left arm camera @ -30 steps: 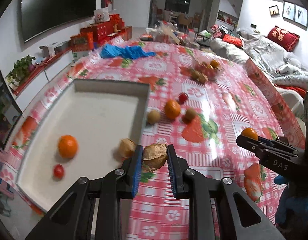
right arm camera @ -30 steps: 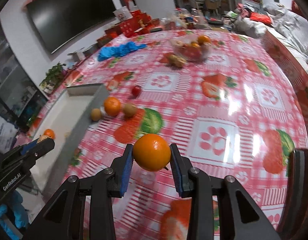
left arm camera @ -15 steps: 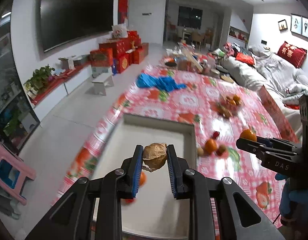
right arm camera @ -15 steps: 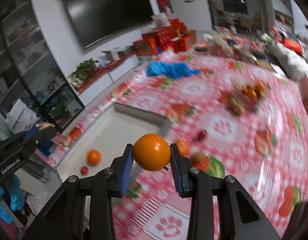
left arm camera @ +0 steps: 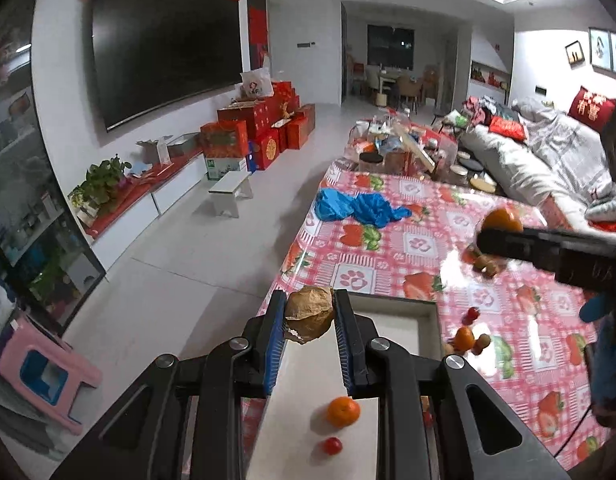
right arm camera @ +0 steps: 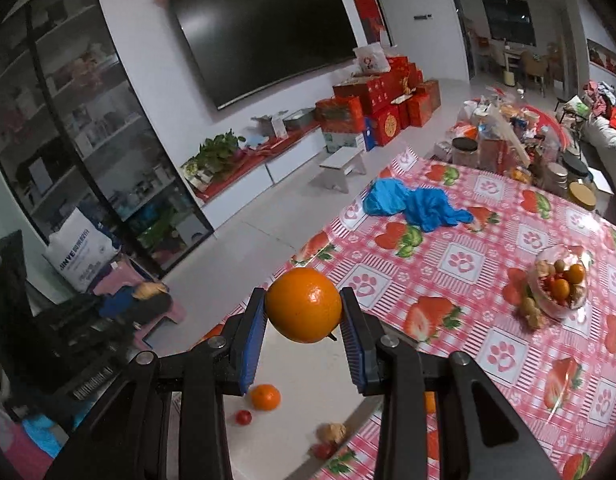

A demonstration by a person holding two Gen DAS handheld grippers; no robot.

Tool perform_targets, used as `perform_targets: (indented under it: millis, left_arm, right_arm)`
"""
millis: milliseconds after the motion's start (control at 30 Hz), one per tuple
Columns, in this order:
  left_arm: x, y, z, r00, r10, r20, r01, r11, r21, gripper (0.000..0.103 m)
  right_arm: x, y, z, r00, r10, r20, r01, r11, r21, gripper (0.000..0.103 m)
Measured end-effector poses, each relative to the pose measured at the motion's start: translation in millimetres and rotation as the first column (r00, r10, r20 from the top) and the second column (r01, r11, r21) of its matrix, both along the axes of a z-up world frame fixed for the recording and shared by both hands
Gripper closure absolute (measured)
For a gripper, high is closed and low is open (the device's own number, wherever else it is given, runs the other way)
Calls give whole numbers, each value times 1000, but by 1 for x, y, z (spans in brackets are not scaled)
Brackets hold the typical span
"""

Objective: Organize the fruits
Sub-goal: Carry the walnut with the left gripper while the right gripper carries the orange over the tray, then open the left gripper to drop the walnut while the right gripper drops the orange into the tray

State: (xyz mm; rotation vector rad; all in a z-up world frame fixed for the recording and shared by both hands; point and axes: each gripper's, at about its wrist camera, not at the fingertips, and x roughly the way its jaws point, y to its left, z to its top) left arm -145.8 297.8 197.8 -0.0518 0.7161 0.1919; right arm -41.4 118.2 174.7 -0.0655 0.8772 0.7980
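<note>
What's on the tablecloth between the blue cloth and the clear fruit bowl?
Nothing: in the right wrist view, only bare tablecloth lies between the blue cloth and the fruit bowl.

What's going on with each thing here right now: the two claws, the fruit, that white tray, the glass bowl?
Left gripper: shut on a papery tan husked fruit, held in the air.
Right gripper: shut on a round orange, held in the air.
White rectangular tray: on the table, holding a small orange and a red cherry tomato.
Clear glass bowl: upright, filled with fruit.
</note>
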Motion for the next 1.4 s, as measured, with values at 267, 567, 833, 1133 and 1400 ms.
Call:
perform_targets:
  millis: [267,567,833,1133,1400]
  left_arm:
    - [25,-2,-87,985,22,-170,-33,998,-58,78]
    - [30,-12,-155,953,10,-304,-49,991,-121,78]
    - [27,-15,-160,953,12,-302,-47,993,-106,78]
    - [25,-7,-158,949,105,-298,-119,992,-29,19]
    - [20,-16,-140,960,66,-273,-84,995,-54,19]
  right_arm:
    - [7,18,-104,987,3,-161,-33,983,-180,64]
    - [3,14,-162,970,1,-243,-70,959,-274,64]
    - [-2,19,-166,966,12,-260,-90,953,-289,62]
    - [6,2,-153,961,-22,-277,-42,974,-222,21]
    - [13,-45,-126,981,-123,-148,88,971,-222,17]
